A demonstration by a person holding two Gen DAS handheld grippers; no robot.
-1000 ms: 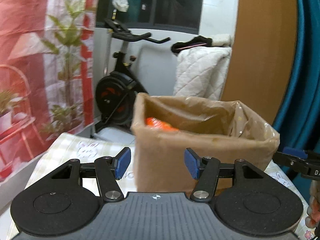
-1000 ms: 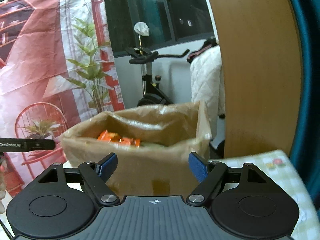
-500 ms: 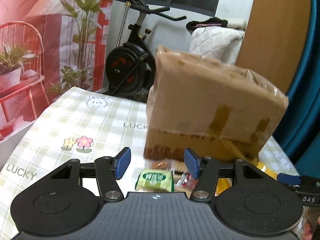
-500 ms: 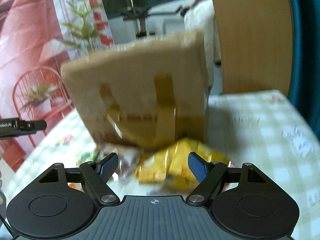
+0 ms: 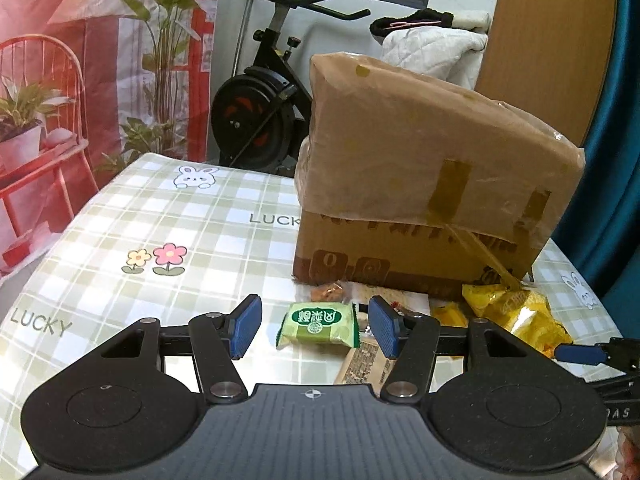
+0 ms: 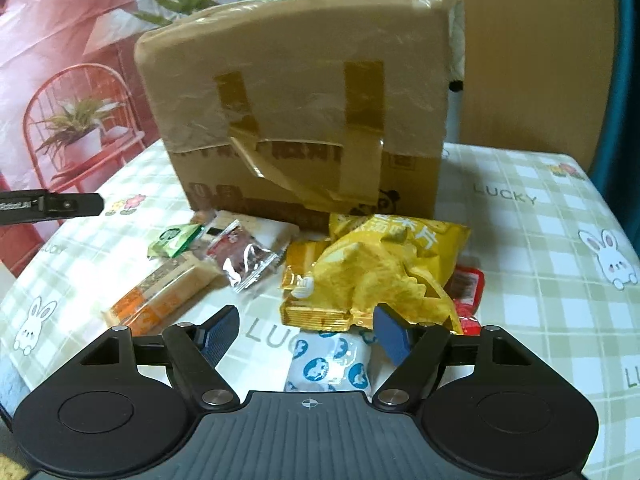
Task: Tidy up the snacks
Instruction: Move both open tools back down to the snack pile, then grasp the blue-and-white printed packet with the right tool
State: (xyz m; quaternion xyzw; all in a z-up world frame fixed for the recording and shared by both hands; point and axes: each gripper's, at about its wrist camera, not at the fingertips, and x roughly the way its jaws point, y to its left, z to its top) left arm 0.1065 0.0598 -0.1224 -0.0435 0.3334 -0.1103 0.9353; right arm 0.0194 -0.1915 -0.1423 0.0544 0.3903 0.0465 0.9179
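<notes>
A taped cardboard box (image 5: pixel 420 184) stands on the checked tablecloth; it also shows in the right wrist view (image 6: pixel 304 120). Loose snacks lie in front of it. A green packet (image 5: pixel 320 326) lies just ahead of my open, empty left gripper (image 5: pixel 314 332). In the right wrist view a yellow chip bag (image 6: pixel 384 272), a red-and-silver packet (image 6: pixel 244 258), an orange-and-cream bar (image 6: pixel 168 296), a green packet (image 6: pixel 174 240), a red packet (image 6: pixel 468 292) and a white-and-blue packet (image 6: pixel 332 360) lie near my open, empty right gripper (image 6: pixel 308 338).
The checked tablecloth (image 5: pixel 132 240) with "LUCKY" print covers the table (image 6: pixel 540 264). An exercise bike (image 5: pixel 260 92) and a quilted blanket (image 5: pixel 432 48) stand behind the table. A red-patterned backdrop (image 5: pixel 60 60) hangs at the left, a teal curtain (image 5: pixel 624 120) at the right.
Both views have dropped from looking into the box's open top to looking at its front and the snacks on the table. Both grippers stay open.
</notes>
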